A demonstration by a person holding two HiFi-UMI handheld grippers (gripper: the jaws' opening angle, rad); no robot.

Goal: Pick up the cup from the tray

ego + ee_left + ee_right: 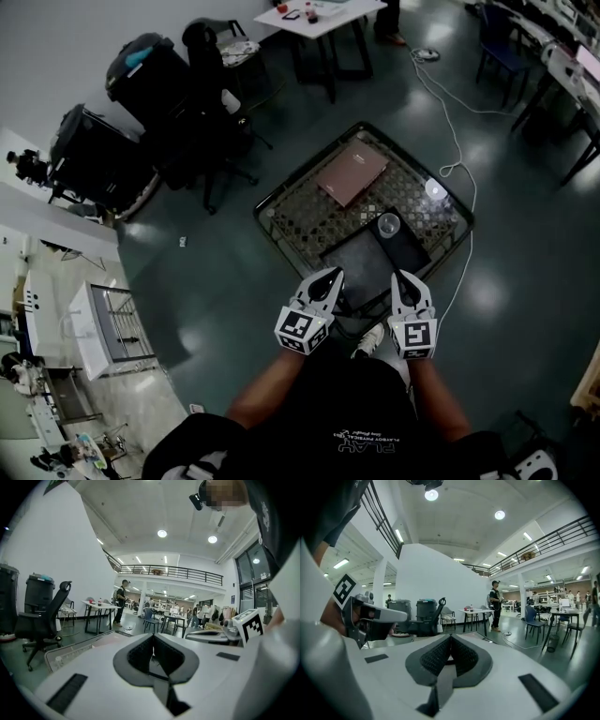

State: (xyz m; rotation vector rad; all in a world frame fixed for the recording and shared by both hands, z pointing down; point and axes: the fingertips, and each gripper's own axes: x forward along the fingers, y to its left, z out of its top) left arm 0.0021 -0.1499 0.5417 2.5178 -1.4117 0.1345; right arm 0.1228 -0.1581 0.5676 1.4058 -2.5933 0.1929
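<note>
Clear cup (388, 223) sits on the dark tray (361, 267). Left tool (327, 276) and right tool (402, 279) are both pinched closed, empty. Shirt print (366, 443): only "PLAY" is readable.

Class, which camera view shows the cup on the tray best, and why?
The head view: the cup stands on the dark tray, seen from above. Both gripper views point level outward, over it, and show no cup.

Open air lies ahead of and below the fingers of the left gripper (330, 274) and right gripper (400, 277). Ahead of them the cup (388, 223) stands on the dark tray (361, 262), with bare tray surface between it and the fingers. On the table (291, 220), a brown flat case (352, 173) lies farther ahead and a white round object (436, 189) farther right.
</note>
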